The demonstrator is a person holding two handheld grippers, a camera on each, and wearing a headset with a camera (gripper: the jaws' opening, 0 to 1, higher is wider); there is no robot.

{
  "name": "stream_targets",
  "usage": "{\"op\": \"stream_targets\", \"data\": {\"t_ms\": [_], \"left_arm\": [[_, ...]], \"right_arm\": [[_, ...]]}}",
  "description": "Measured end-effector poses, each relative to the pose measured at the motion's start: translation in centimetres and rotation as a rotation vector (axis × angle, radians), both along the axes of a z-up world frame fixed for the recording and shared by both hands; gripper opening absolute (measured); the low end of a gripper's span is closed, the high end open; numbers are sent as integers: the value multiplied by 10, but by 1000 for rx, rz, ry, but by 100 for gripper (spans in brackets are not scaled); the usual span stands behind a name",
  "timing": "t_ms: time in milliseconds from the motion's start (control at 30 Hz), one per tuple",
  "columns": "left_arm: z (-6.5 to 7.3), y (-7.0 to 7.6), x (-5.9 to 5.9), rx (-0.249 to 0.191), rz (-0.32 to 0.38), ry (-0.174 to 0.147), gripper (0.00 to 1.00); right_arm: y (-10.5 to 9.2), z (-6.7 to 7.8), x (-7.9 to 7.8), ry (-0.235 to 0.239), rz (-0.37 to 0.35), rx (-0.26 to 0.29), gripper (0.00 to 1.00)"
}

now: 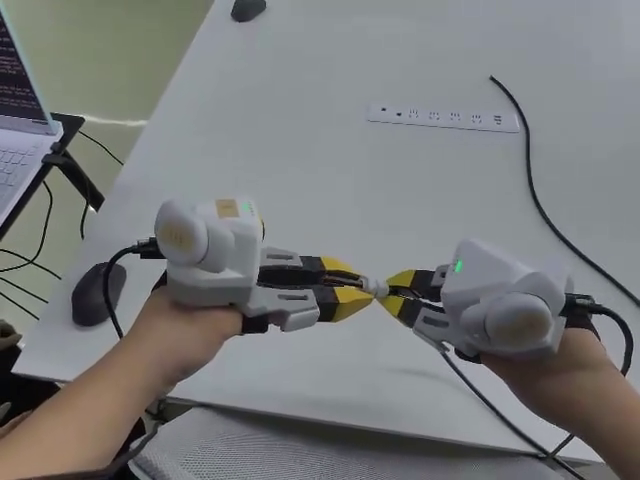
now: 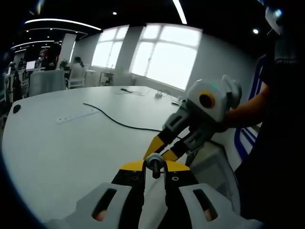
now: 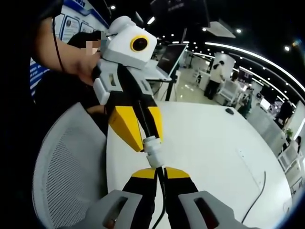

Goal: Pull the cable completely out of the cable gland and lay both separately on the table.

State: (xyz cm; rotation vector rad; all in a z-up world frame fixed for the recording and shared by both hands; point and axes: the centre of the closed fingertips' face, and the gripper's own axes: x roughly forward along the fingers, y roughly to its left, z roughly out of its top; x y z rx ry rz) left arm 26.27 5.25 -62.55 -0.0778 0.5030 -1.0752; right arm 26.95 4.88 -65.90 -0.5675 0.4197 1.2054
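Note:
Both grippers meet tip to tip above the table's near edge. My left gripper [image 1: 368, 292] is shut on the small white cable gland [image 1: 379, 290], which sits between its yellow jaws [image 2: 155, 167]. In the right gripper view the gland [image 3: 153, 151] hangs just beyond my right gripper [image 3: 161, 172]. That gripper is shut on the thin black cable [image 3: 161, 191], which comes out of the gland and runs back between its jaws. In the head view the right gripper [image 1: 392, 290] sits directly against the gland.
A white power strip [image 1: 445, 117] lies far across the white table [image 1: 300, 170], with a black cord [image 1: 540, 200] curving down the right side. A mouse [image 1: 97, 292] and a laptop [image 1: 15, 120] are at the left. A mesh chair [image 3: 66, 181] stands below the table's edge.

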Motion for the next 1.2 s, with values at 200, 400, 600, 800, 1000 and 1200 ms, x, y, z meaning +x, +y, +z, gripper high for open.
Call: {"op": "stream_targets", "data": {"t_ms": [200, 400, 600, 800, 1000, 1200], "left_arm": [[2, 0, -4, 5, 4, -1, 14], [4, -2, -7, 5, 15, -6, 14], [9, -5, -10, 1, 32, -16, 14], [15, -5, -11, -7, 46, -20, 14], [18, -6, -11, -18, 63, -20, 14], [17, -6, -11, -40, 75, -12, 14]], "right_arm": [[1, -1, -5, 23, 1, 12, 0], [-5, -4, -6, 24, 0, 1, 0], [-20, -14, -5, 76, -45, -4, 0], [-38, -25, -5, 138, -97, 0, 0], [-51, -34, -8, 176, -132, 4, 0], [-63, -36, -9, 190, -166, 6, 0]]}}
